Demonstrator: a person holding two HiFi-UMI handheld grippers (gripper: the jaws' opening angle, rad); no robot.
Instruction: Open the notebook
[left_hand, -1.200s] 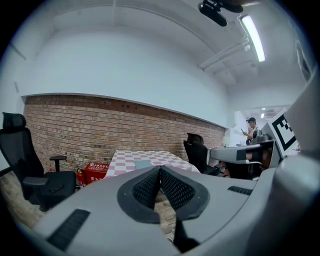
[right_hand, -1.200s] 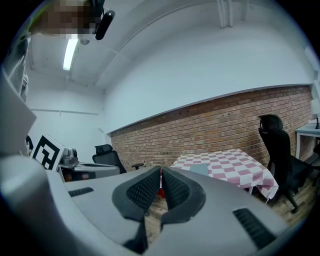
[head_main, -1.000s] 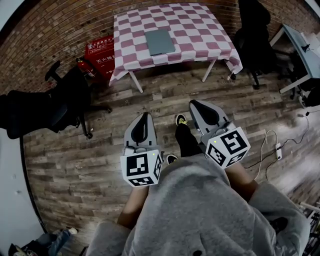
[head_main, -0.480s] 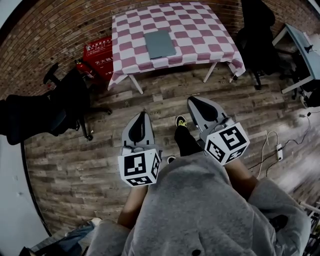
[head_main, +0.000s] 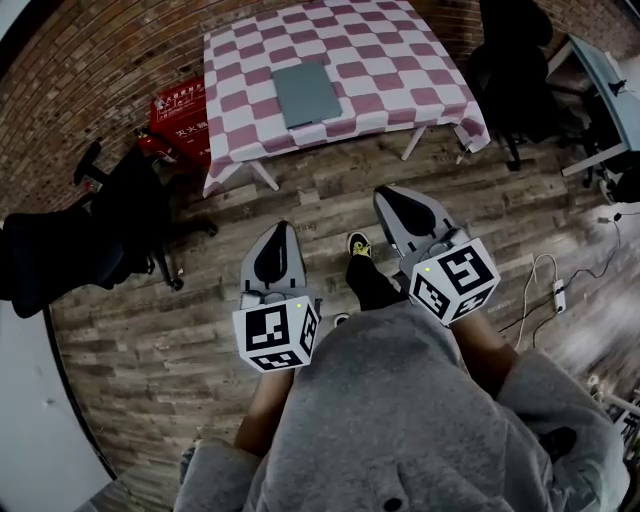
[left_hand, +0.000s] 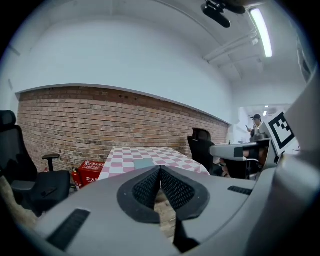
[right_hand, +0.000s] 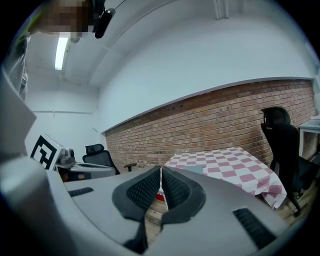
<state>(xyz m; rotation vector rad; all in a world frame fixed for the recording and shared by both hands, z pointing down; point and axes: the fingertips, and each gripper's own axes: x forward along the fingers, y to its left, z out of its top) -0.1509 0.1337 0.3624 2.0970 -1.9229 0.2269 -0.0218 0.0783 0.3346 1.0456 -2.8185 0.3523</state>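
Both tongs are riding out front, well short of the target. The notebook (head_main: 307, 94) is lying closed and flat on the checked table (head_main: 400, 70), well apart from the left gripper (head_main: 281, 232) and the right gripper (head_main: 392, 196), which are pointing toward it over open floor. Both sets of jaws are pressing pad to pad with nothing between them (each gripper view shows only a hairline seam).

Against the frame 1 second back, the table is showing larger and further left in the head view, with the notebook lower in the picture, while the 2 grippers are keeping their side-by-side spacing, jaws just as tightly together.

The room: wood-plank floor (head_main: 150, 340), brick wall (head_main: 80, 60) behind the table, a red box (head_main: 180, 110) by the table's left corner, a black office chair (head_main: 70, 250) at left, another chair (head_main: 510, 70) by a desk (head_main: 600, 90) at right, and a power strip (head_main: 558, 297) trailing cable.
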